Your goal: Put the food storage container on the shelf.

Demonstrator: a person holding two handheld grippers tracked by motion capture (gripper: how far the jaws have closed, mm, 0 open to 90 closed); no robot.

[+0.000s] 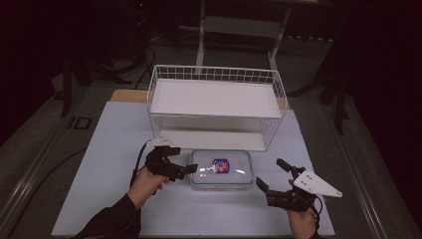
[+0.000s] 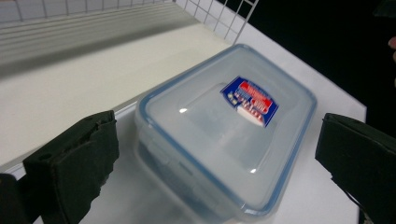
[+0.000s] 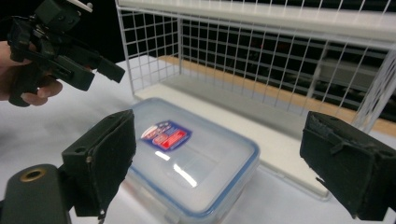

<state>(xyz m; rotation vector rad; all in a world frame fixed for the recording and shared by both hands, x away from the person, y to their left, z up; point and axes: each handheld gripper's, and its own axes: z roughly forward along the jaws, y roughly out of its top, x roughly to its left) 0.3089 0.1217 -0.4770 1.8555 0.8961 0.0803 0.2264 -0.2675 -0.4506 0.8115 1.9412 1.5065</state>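
Between two wide-open grippers, left gripper [image 1: 186, 171] and right gripper [image 1: 271, 175], sits container [image 1: 221, 170], untouched.

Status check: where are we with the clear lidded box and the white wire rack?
Done: the clear plastic box with a blue-rimmed lid sits closed on the table, in front of the white wire rack. In hand: nothing; the left gripper is open beside the box, and the right gripper is open and apart from it. Left: probably shelving the box; the rack holds nothing.
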